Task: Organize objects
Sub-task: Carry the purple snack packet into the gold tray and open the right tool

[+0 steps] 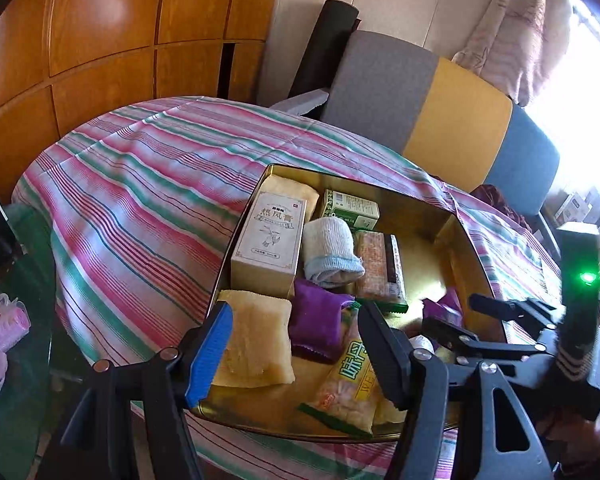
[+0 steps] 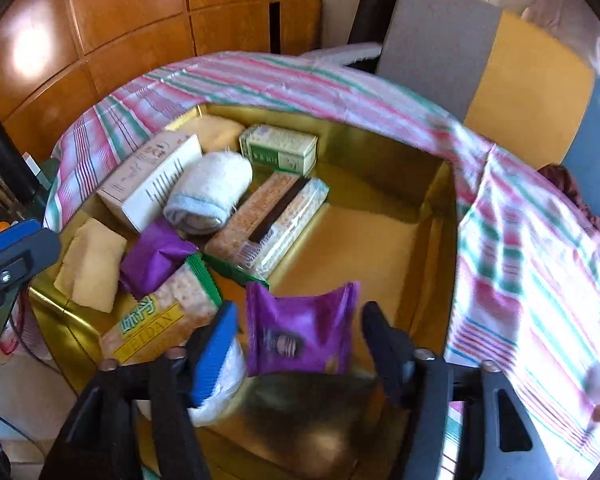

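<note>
Your right gripper [image 2: 300,348] stands with its jaws apart, a purple snack packet [image 2: 300,330] lying loose between them, neither pad pressing it; your left gripper [image 1: 296,344] also gapes wide, gripping nothing, poised over the near edge of the gold tin [image 2: 384,152]. That tin sits on the striped cloth [image 1: 140,184] and holds, from biggest down, a tall beige box [image 1: 266,240], a long cracker pack [image 2: 274,220], a yellow-green biscuit pack [image 1: 350,388], a rolled white towel [image 2: 212,192], a green carton [image 2: 280,148] and a second purple packet [image 2: 152,256].
</note>
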A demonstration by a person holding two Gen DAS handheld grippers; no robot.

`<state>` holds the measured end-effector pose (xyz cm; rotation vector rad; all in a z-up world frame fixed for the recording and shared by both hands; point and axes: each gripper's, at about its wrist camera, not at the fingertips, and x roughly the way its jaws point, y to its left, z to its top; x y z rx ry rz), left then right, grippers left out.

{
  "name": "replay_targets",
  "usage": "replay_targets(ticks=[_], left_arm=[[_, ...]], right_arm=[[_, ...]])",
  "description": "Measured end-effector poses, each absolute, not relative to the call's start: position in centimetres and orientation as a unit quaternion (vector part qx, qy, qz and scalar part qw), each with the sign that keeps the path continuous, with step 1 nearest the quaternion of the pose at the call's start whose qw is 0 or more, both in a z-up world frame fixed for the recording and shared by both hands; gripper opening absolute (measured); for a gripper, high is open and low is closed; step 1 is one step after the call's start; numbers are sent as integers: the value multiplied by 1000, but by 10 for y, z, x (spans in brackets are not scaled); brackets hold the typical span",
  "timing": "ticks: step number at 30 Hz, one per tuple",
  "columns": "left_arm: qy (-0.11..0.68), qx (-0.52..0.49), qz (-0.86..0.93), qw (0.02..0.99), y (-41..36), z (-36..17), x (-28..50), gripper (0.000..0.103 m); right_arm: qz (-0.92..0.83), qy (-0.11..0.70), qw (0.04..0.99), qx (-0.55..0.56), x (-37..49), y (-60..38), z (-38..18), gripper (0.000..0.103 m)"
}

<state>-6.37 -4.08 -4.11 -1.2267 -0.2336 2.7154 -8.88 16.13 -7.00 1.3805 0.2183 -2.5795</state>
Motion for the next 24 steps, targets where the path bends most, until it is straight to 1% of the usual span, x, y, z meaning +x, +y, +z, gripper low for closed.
replay_targets(ticks=[12, 24], left_arm=[[-70, -400, 910, 78, -39, -31, -50, 66], [-49, -397, 911, 103, -15, -25, -37, 66]], right_arm=[[-903, 126, 92, 401, -46, 146, -28, 77], [-919, 109, 63, 374, -13, 176, -4, 78]])
